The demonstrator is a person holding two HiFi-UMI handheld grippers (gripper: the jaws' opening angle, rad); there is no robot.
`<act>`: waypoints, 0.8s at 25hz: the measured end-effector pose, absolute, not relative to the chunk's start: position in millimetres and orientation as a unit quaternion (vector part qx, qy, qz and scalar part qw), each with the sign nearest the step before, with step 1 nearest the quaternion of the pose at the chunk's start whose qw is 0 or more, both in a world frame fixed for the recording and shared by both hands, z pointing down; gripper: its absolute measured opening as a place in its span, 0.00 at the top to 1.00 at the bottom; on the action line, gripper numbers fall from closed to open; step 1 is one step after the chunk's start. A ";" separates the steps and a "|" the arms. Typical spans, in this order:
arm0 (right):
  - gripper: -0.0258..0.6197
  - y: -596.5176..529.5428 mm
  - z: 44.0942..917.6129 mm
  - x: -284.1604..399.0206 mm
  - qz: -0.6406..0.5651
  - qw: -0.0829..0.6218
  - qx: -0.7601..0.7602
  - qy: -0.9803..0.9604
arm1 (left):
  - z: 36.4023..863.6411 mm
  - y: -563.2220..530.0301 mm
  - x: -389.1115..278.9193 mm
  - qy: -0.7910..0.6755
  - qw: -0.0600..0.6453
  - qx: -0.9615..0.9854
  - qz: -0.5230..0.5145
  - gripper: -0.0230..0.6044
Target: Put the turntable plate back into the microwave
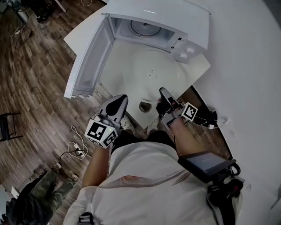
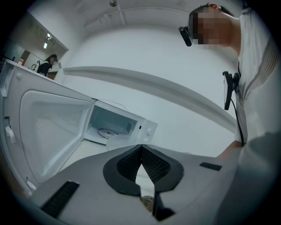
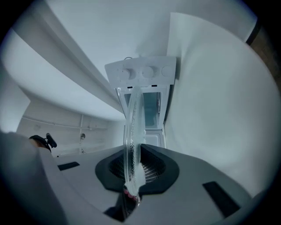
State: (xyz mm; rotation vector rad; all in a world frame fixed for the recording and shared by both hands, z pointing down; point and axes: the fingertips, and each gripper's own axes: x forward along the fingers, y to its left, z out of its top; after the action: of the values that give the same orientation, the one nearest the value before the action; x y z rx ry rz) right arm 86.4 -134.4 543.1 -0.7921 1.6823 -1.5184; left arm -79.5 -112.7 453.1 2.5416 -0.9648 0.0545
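Head view: ring inside microwave

light: bright, even, soft | shadows: faint | edges: fisheye bending, dark vignette | blur: slight

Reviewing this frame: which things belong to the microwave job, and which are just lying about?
Job:
- turntable plate, gripped at its rim by the right gripper
- microwave, door open
- roller ring inside

Lying about:
- power strip on the floor
- black chair frame
- bystander
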 end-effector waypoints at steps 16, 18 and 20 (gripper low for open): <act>0.92 -247.3 557.8 43.7 -0.574 0.417 -0.387 0.589 | 473.0 -163.6 -109.9 -0.358 0.180 0.916 0.017 0.95; 0.92 -263.6 559.7 45.6 -0.572 0.422 -0.397 0.581 | 475.0 -172.2 -105.5 -0.365 0.177 0.914 0.015 0.95; 0.92 -278.9 559.5 46.8 -0.566 0.424 -0.404 0.580 | 478.2 -180.7 -99.1 -0.368 0.175 0.913 0.015 0.95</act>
State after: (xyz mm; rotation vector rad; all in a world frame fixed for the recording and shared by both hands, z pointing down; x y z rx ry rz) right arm 46.8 -278.9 559.5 -1.0097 1.4506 -1.4165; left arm -99.1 -180.7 478.2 2.5872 -1.0442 0.0421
